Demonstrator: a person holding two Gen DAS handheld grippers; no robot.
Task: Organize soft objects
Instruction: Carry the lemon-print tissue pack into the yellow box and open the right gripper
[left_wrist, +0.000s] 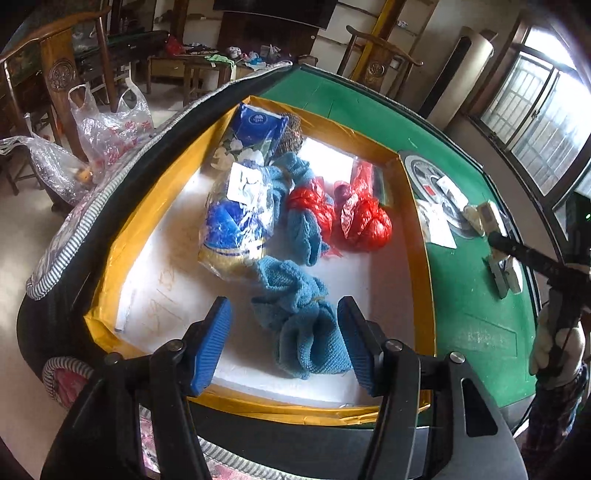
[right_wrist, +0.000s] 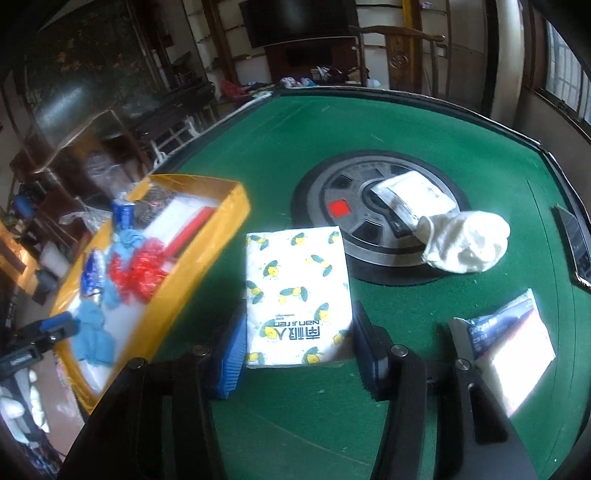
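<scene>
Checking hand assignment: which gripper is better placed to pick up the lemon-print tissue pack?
Right. The right gripper is open with the white lemon-print tissue pack between its fingers; the left gripper hovers over the yellow-rimmed box.

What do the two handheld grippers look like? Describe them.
Both the left gripper and the right gripper are black linkage frames with round metal pivot bolts. Each finger carries a blue ribbed pad. No cables or markings show.

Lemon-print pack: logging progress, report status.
Right tool open, straddling lemon-print pack. Left tool open over blue towel in yellow box. Nothing blocking.
</scene>
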